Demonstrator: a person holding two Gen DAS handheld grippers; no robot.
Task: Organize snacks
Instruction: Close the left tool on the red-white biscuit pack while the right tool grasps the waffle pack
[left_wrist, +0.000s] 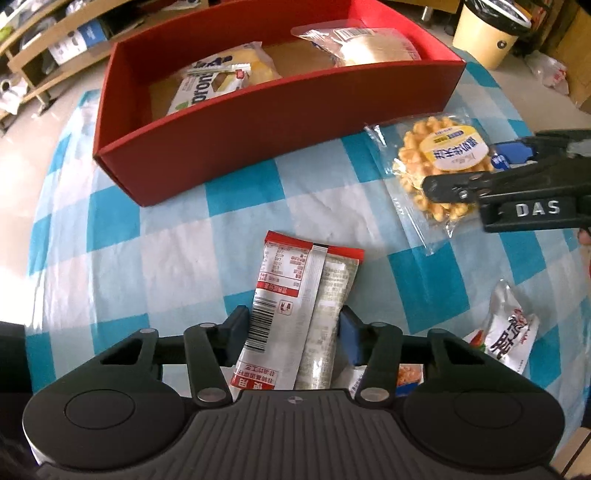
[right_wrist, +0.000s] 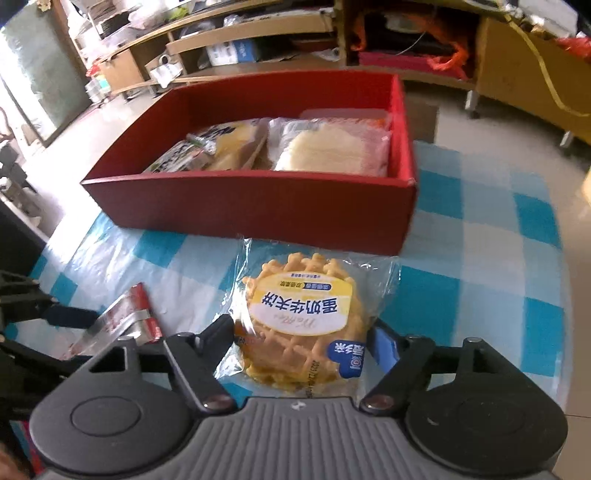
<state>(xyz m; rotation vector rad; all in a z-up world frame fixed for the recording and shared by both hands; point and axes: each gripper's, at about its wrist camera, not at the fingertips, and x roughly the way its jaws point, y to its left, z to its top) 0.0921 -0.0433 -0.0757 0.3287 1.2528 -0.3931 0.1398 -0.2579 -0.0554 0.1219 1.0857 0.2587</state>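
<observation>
1. On the blue-checked tablecloth (left_wrist: 177, 206), in front of the red box (left_wrist: 258, 129), the left gripper (left_wrist: 295, 332) straddles a long red-and-silver foil snack packet (left_wrist: 306, 295) near its lower half, pads against both long edges.
2. Beside it, the right gripper (right_wrist: 299, 343) has a clear-wrapped waffle (right_wrist: 303, 325) between its fingers; both look closed on their packs, though whether the pads truly bite or only touch the film is hard to judge from here.
3. Handling, foil packet: likely light, crinkly and slick. Taking it across the narrow width near the middle, as now, should keep it from drooping.
4. Handling, waffle: light but brittle, inside loose slippery film. A gentle squeeze on the cake itself, not the empty wrapper margin, seems safest; too much force could crack it.
5. Already inside the box lie a yellow-and-white pack (right_wrist: 207, 151) at the left and a pale round bread in clear wrap (right_wrist: 332, 151) at the right.
6. Near the table edge, another white pouch (left_wrist: 506, 332) waits outside the box.
</observation>
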